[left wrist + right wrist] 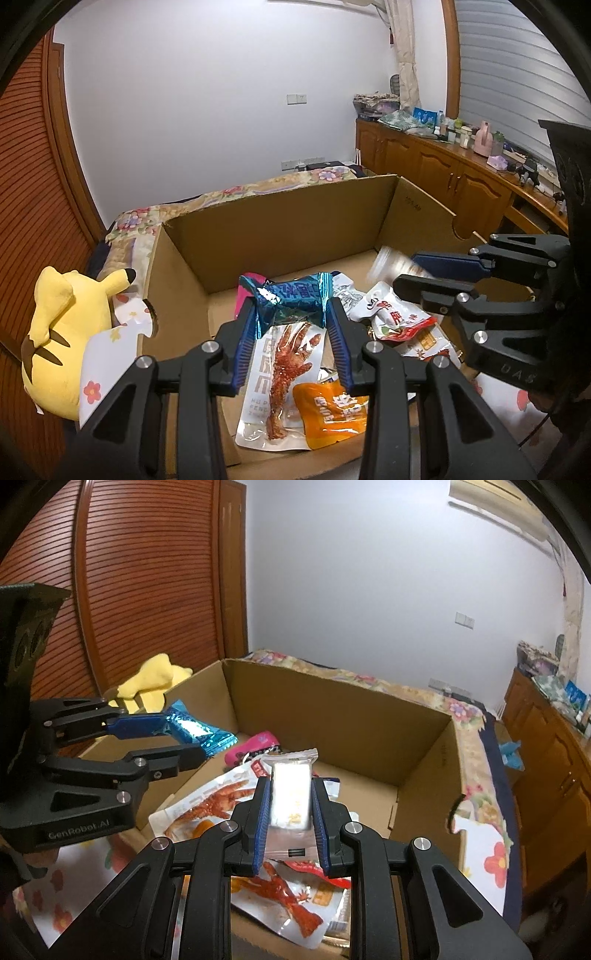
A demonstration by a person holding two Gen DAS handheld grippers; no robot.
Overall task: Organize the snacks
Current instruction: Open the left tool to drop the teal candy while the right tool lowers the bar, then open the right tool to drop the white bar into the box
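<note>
Snacks gripped over the box

Shiny blue foil packet (291, 299), crinkled, sits clamped in the left claw (291, 314). White wrapped bar (290, 794) is pinched by the right claw (290, 805). Both hang above the cardboard box (280, 229) of loose snack packs.

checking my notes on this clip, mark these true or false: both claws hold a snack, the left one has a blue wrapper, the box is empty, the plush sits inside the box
1. Both claws hold a snack. True: the left claw and the right claw are each shut on a packet.
2. The left claw holds a blue foil packet. True.
3. The cardboard box is empty. False: it holds several packets, including a chicken-feet pouch.
4. The yellow plush sits inside the box. False: it sits outside, by the box's left wall.
</note>
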